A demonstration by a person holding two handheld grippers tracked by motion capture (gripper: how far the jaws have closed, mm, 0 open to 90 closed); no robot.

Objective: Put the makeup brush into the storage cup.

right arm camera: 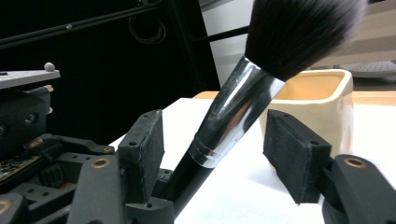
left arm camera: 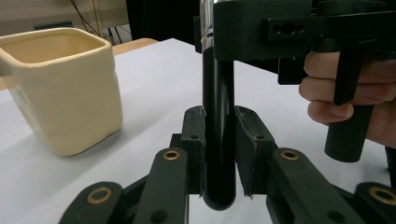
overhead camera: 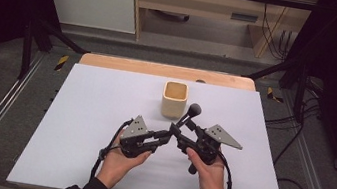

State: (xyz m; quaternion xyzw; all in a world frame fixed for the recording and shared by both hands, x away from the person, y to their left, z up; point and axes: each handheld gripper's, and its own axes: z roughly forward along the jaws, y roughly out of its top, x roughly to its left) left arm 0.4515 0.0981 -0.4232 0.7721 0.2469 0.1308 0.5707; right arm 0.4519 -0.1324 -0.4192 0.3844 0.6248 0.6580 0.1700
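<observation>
- Holding the bottom end of the brush handle [left arm camera: 218, 140], the left gripper [left arm camera: 219, 154] has its two jaws pressed tight on both sides of it
- The left gripper [overhead camera: 166, 135] sits low over the white table [overhead camera: 76, 126], close in front of the person, with the left hand [overhead camera: 118, 160] under it
- The brush [overhead camera: 188, 115] stands tilted up between the two grippers, with its soft dark bristles [right arm camera: 299, 32] at the top
- It looks light and easy to lift; the handle looks hard, stiff and shiny, so it may slip
- The bristles look soft and would bend, so the best place to hold is the black handle or the silver band [right arm camera: 236, 116], not the fluffy end
- The right gripper [right arm camera: 224, 158] has its jaws wide apart, with the brush between them; from here I cannot tell if either pad touches it
- The cream cup [overhead camera: 175, 99] stands just behind the brush; it looks hard and could break if knocked, and it sits apart from both grippers
</observation>
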